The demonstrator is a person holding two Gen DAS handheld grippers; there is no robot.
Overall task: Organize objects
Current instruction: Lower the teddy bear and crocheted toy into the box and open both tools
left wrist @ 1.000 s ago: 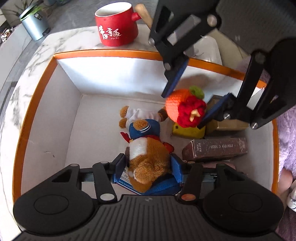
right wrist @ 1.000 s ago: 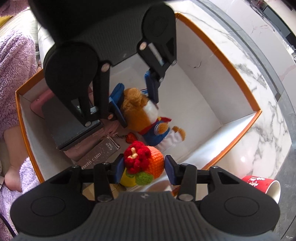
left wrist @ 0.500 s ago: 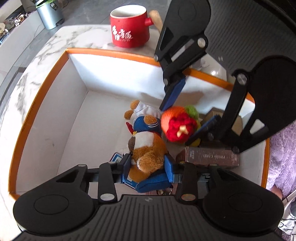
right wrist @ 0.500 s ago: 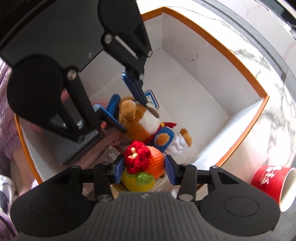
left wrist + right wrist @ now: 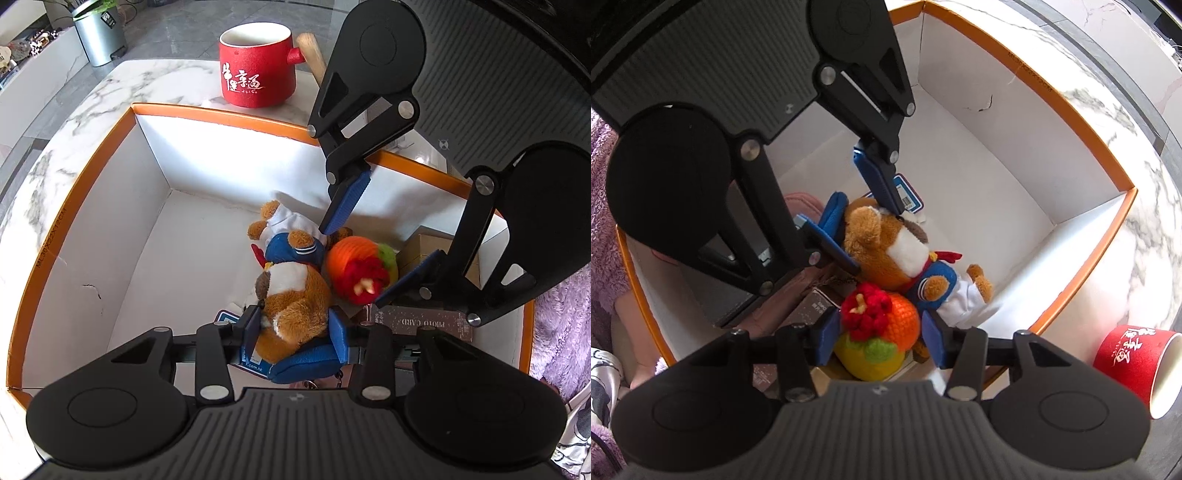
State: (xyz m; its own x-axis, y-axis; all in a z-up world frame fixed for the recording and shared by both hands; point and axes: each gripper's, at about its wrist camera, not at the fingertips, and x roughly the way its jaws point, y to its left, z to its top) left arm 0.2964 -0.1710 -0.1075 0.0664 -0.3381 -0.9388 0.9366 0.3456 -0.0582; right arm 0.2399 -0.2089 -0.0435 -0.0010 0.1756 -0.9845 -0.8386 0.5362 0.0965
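Observation:
A brown plush bear (image 5: 291, 295) in blue and white clothes lies in the white box with an orange rim (image 5: 221, 112). My left gripper (image 5: 293, 328) has its blue pads on both sides of the bear's head, above the box floor. It also shows in the right wrist view (image 5: 864, 218). A crocheted orange fruit toy (image 5: 882, 325) with a red and green top sits between the pads of my right gripper (image 5: 881, 341), with gaps on both sides. From the left wrist view, the right gripper (image 5: 376, 254) straddles the fruit toy (image 5: 360, 267).
A red mug (image 5: 256, 68) with a wooden handle stands on the marble table (image 5: 122, 85) behind the box. A dark "PHOTO CARD" box (image 5: 424, 325), a gold box (image 5: 424, 247), a blue pouch (image 5: 306, 363) and a pink item (image 5: 801, 201) lie in the box's right part.
Both grippers have risen away from the box floor. The bear has come up with my left gripper. The fruit toy stays between the right pads, now with a wider gap.

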